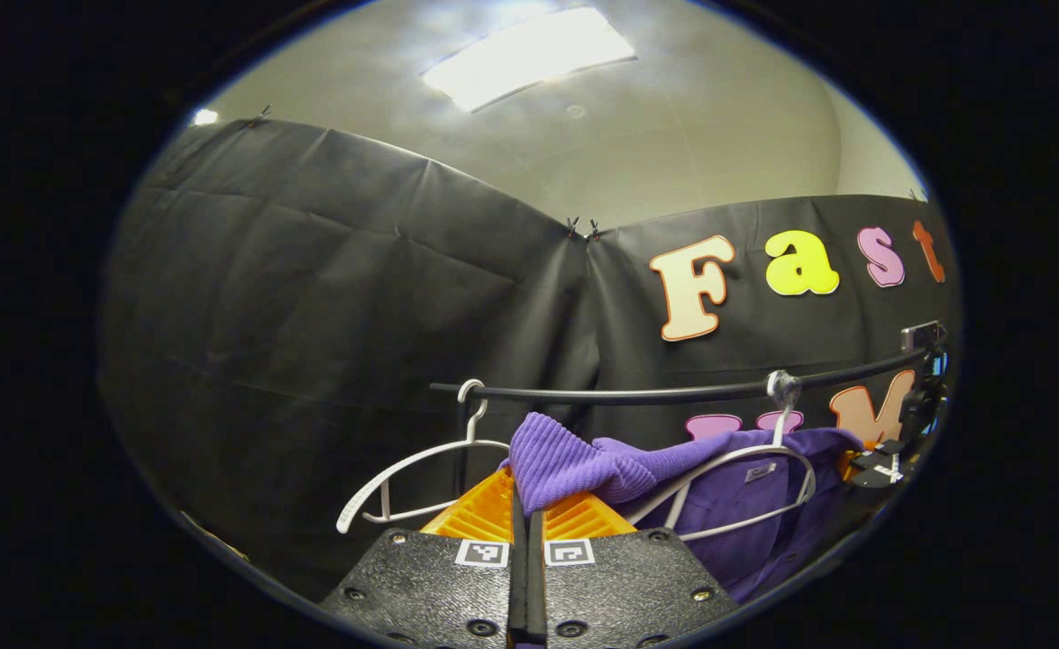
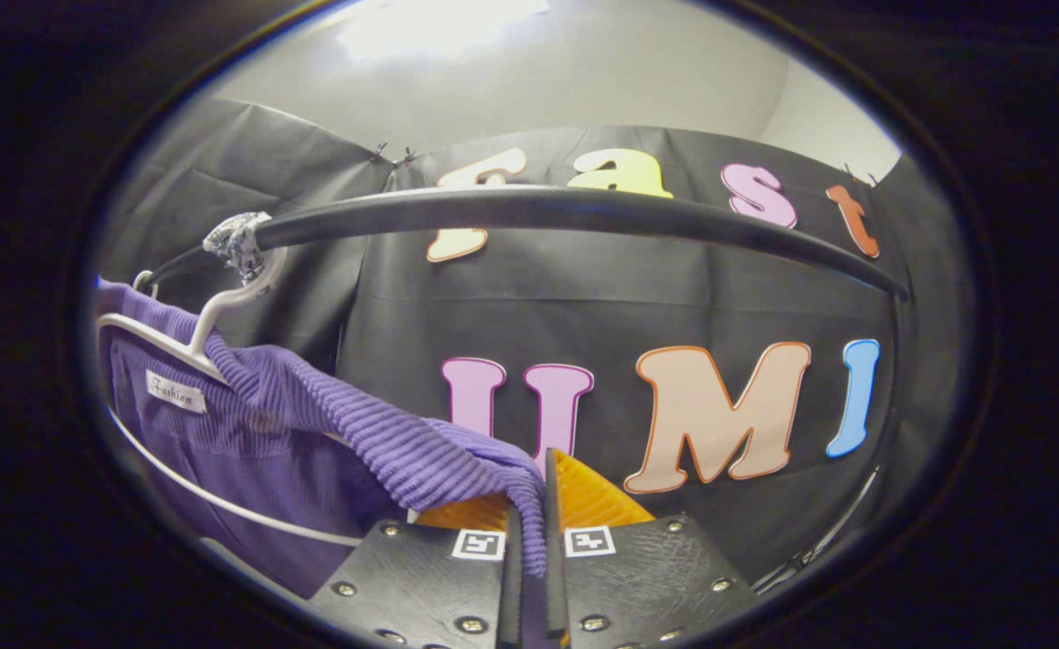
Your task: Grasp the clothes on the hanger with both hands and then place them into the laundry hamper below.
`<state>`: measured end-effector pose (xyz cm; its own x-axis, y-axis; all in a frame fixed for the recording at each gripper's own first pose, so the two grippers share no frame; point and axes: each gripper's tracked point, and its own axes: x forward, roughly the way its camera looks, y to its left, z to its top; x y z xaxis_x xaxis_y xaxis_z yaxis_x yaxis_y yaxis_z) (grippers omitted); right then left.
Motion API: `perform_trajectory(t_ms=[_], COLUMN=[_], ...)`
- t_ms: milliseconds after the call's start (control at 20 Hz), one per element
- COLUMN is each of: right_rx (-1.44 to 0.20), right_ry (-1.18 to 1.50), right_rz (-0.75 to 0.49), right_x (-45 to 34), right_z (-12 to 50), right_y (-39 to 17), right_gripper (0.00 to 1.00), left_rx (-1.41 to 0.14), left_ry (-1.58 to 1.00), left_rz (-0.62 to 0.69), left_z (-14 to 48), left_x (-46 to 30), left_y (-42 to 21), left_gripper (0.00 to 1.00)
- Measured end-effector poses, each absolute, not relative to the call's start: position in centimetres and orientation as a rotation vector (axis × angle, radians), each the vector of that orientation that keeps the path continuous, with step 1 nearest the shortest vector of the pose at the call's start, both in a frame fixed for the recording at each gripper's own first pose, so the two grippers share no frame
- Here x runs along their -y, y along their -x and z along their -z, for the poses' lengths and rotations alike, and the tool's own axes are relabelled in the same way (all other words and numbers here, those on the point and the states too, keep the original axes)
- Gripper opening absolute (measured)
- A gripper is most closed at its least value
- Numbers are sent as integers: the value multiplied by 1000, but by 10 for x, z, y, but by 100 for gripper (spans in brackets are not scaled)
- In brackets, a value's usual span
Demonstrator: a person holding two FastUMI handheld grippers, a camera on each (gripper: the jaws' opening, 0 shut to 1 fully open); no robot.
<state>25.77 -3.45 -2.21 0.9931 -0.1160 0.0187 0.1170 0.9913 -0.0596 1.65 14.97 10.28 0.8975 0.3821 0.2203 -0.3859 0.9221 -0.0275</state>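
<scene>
A purple ribbed garment (image 1: 637, 473) hangs on a white hanger (image 1: 736, 464) from the black rail (image 1: 673, 393). In the left gripper view my left gripper (image 1: 523, 505) is shut on a bunched fold of the garment's near shoulder. In the right gripper view the same purple garment (image 2: 385, 433) drapes from its white hanger (image 2: 196, 347) at the left, and my right gripper (image 2: 529, 509) is shut on its other shoulder, with cloth hanging down between the fingers. The far right of the left gripper view shows the other gripper (image 1: 899, 451) by the rail's end.
A second, bare white hanger (image 1: 403, 473) hangs on the rail at the left of the left gripper view. The black rail (image 2: 583, 212) arcs close overhead in the right gripper view, with its upright post (image 2: 894, 379) at the right. Black booth cloth stands behind.
</scene>
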Motion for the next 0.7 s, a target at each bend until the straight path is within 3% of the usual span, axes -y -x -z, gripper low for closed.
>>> perform_trajectory(t_ms=[150,200,250,550,700], right_rx=[22,23,23,18,13], right_ry=[57,58,57,54,65], right_rz=[113,113,114,117,118], right_x=[34,33,34,37,37], right_z=[19,19,20,21,24], right_y=[-263,-265,-264,-271,-274], right_gripper=[10,6,10,6,10], left_rx=[203,197,189,147,98], left_ry=[-29,-38,-49,-81,-107], left_rz=[-408,-411,-418,-437,-438], left_z=[-90,-86,-81,-50,-26], left_x=[-157,-159,-162,-174,-175], left_y=[-19,-21,-22,-29,-34], left_gripper=[0,1,2,0,0])
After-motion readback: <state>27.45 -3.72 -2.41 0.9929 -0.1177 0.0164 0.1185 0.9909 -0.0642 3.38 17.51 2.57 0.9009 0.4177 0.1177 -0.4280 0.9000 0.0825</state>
